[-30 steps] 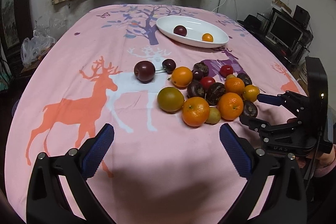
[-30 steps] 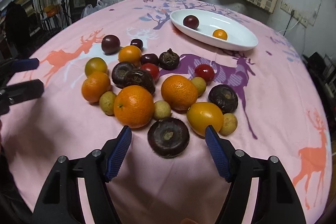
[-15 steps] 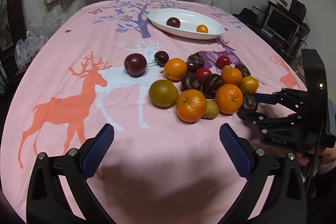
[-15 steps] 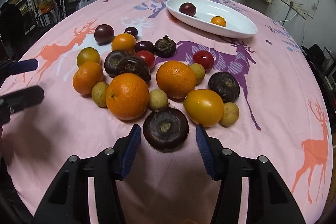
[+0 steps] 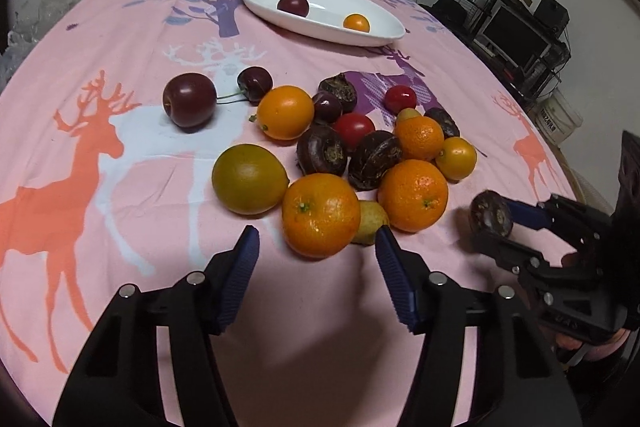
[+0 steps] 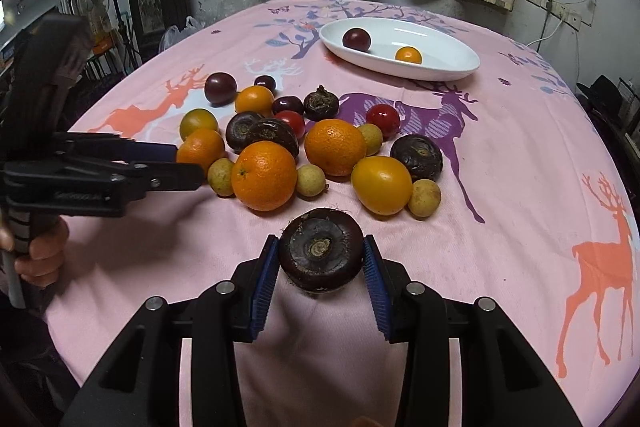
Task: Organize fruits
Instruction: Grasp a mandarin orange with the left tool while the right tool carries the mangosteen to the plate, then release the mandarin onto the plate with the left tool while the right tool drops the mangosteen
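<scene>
the right gripper is clamped on a dark water chestnut. only the left wrist view shows the left gripper closing, pads apart beside an orange, unheld.

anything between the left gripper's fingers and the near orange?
Nothing: bare pink cloth between the left gripper and the orange, seen in the left wrist view.

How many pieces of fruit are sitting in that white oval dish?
2: a round dark red plum toward the left end of the white oval dish, and a small orange fruit just right of it. Nothing looks hidden.
</scene>
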A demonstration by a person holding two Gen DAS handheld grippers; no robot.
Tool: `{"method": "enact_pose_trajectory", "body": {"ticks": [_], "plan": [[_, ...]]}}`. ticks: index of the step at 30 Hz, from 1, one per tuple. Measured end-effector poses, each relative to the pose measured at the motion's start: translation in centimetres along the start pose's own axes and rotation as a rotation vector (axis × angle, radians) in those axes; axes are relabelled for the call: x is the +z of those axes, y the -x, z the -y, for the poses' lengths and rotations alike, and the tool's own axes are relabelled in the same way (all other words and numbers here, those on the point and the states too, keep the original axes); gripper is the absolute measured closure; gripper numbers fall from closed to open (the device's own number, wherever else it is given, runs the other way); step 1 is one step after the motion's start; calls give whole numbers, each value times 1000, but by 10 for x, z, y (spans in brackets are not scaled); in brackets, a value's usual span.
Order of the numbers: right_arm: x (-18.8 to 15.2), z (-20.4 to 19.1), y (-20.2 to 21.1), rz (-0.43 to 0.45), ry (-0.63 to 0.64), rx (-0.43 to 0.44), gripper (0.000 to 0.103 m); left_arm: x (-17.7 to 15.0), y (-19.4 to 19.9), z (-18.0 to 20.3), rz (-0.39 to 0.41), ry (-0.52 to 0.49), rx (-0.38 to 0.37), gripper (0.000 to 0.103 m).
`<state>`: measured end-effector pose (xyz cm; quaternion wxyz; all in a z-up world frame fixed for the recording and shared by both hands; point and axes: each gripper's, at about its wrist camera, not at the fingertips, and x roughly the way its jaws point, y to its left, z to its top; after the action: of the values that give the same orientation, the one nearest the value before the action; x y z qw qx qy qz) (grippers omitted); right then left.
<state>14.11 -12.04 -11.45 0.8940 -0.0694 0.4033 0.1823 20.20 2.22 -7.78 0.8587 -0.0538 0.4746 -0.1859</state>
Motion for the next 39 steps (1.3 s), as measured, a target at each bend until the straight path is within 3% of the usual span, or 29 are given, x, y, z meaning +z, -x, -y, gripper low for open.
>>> {"method": "enact_pose_trajectory", "body": {"ticks": [8, 10, 12, 20, 24, 30, 33, 39], "plan": [[-2, 7, 1, 13, -19, 24, 61, 10, -10, -11, -5, 77, -116, 53], [-2, 9, 2, 15, -24, 28, 61, 9, -9, -8, 1, 64, -105, 54], [-2, 9, 3, 19, -22, 29, 61, 7, -6, -5, 10, 51, -86, 62], [15, 13, 11, 64, 1, 32, 61, 4, 14, -1, 37, 2, -43, 62], [38, 26, 15, 118, -19, 35, 61, 24, 27, -1, 63, -3, -73, 62], [108, 80, -7, 218, -143, 8, 61, 117, 25, 7, 136, -70, -41, 62], [141, 107, -35, 246, -184, -43, 61, 177, -2, 9, 125, -65, -63, 62], [182, 145, -109, 180, -201, -80, 60, 260, -83, 13, 50, -66, 20, 62]]}}
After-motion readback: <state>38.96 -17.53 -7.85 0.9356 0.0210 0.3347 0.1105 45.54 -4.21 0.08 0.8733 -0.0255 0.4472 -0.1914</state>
